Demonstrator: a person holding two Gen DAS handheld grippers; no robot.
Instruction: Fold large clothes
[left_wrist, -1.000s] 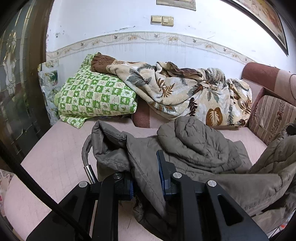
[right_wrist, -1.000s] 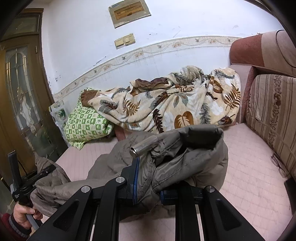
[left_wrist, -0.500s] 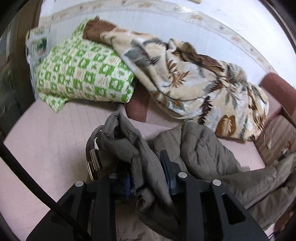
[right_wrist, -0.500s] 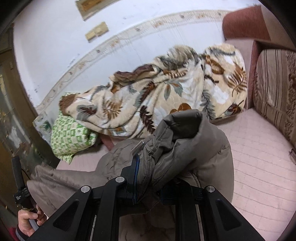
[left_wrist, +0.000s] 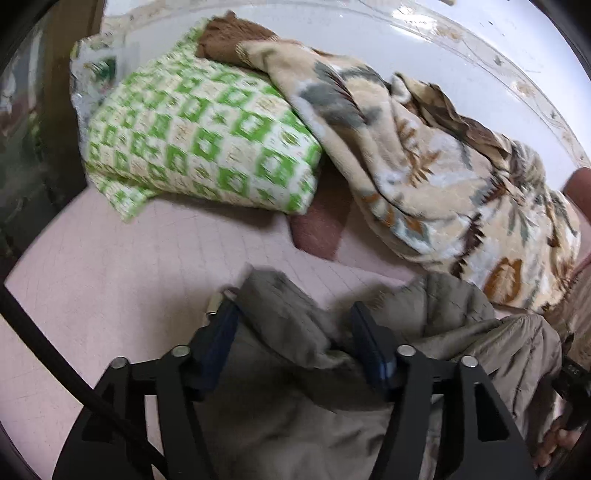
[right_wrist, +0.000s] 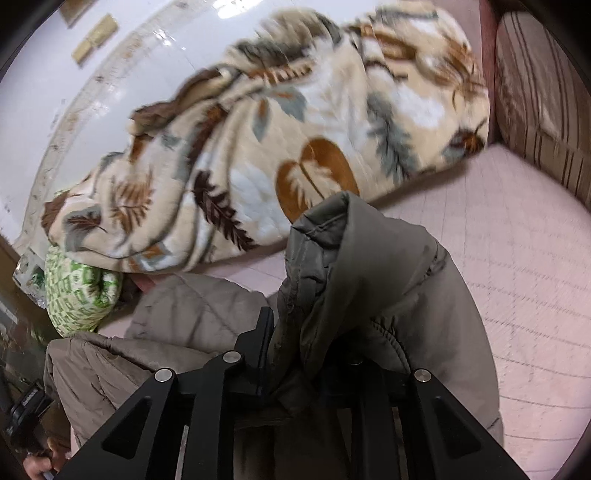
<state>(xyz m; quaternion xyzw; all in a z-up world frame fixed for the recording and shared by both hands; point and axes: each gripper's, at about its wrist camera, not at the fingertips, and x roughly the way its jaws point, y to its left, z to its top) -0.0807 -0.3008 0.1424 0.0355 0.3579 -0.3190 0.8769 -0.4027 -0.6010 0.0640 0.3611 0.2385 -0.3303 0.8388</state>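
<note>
The grey-brown padded jacket (left_wrist: 295, 369) lies bunched on the pink quilted seat (left_wrist: 110, 277) of the sofa, filling the 6 o'clock half of both views, with no flat fold visible anywhere. In the left wrist view the left gripper (left_wrist: 295, 332) has its two blue-padded fingers (left_wrist: 373, 350) spread wide, a thick ridge of the jacket lying between them; the pads stand apart from each other, so it looks released or only loosely straddling the cloth, not clamped. A metal toggle (left_wrist: 214, 306) shows just at 11 o'clock of the left-hand pad. In the right wrist view the right gripper (right_wrist: 306, 354) is clenched on a gathered edge of the jacket (right_wrist: 369, 295), which rises in a peak toward 12 o'clock and drapes over the far finger, hiding it. Behind the jacket, from 12 to 2 o'clock in the left view, sits a leaf-patterned blanket (left_wrist: 443, 166), and at 10 o'clock a green checked pillow (left_wrist: 199, 140); a striped cushion (right_wrist: 535, 110) stands at 2 o'clock in the right view. By my reading the task is at an early stage: the garment is gathered and being positioned, while spreading, folding the sleeves in and doubling the body all remain to be done
</note>
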